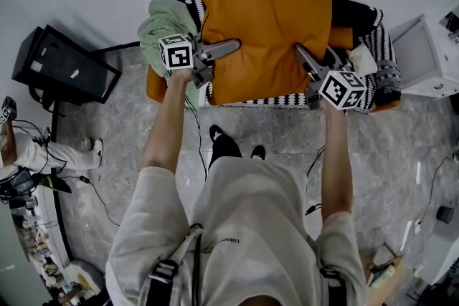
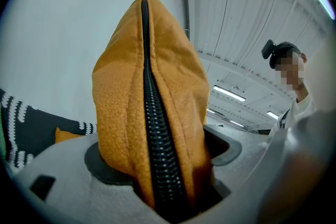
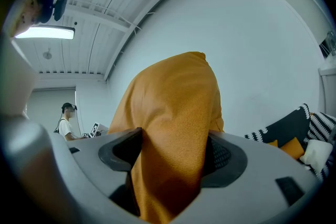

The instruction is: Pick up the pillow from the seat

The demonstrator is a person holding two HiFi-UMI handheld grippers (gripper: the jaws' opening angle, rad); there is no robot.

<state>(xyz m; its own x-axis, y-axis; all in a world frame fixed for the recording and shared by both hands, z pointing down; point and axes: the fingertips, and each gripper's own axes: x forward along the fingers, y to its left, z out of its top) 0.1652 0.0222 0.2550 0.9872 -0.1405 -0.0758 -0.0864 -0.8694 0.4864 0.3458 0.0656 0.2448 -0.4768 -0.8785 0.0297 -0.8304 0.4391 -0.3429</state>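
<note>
Overhead, the head view shows the orange pillow (image 1: 262, 11) held by its near edge over the seat (image 1: 153, 87), covering most of it and running past the top of the frame. Whether its far edge touches anything cannot be told.

The left gripper (image 1: 228, 48) is clamped on the pillow's near left corner. In the left gripper view the fabric is bunched between both pads, and the black zipper (image 2: 157, 139) runs down the middle of the pinched fold.

The right gripper (image 1: 301, 54) is clamped on the near right corner. In the right gripper view a thick fold of orange cloth fills the gap between its jaws, pressed by both dark pads.

A black-and-white patterned throw (image 1: 376, 36) lies over the seat and shows at both sides of the pillow. A pale green cloth (image 1: 161, 21) sits at the seat's left end, just beside the left gripper. A black box (image 1: 64, 64) stands on the floor to the left, and a white cabinet (image 1: 423, 57) to the right.
</note>
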